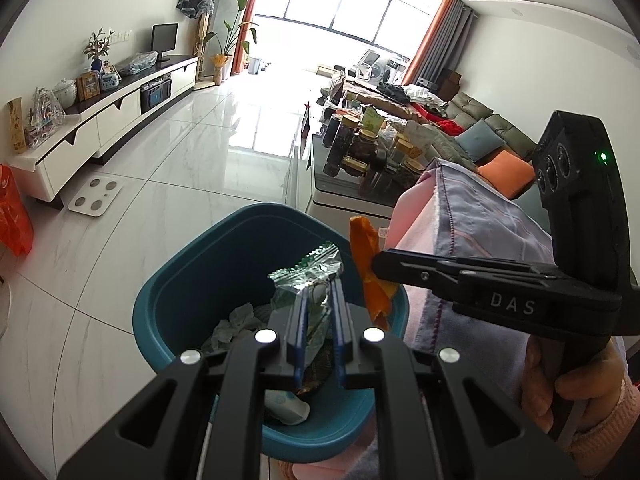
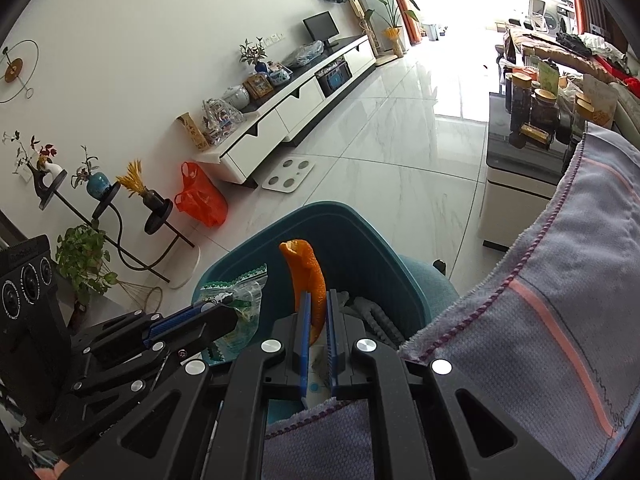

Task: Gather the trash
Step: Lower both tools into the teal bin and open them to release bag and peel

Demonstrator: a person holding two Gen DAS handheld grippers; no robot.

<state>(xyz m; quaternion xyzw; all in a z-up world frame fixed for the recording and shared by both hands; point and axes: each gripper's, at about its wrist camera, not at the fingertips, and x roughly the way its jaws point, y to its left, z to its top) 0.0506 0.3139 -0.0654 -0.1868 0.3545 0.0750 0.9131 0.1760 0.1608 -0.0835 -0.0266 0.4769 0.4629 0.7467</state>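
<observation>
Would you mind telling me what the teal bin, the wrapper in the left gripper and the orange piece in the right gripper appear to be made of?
Teal bin: likely moulded plastic, smooth with a soft sheen.
Wrapper: thin clear and silvery plastic film, crinkled and glinting, with a green serrated edge.
Orange piece: apparently fruit peel, curled, matte and pitted; possibly orange, though that is uncertain.

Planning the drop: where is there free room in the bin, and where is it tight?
Teal bin: bare along the far and left walls. Crowded at centre and near side with crumpled trash. The left gripper, holding the wrapper, and the right gripper, holding the orange peel, sit close over the right rim, beside the towel.
</observation>
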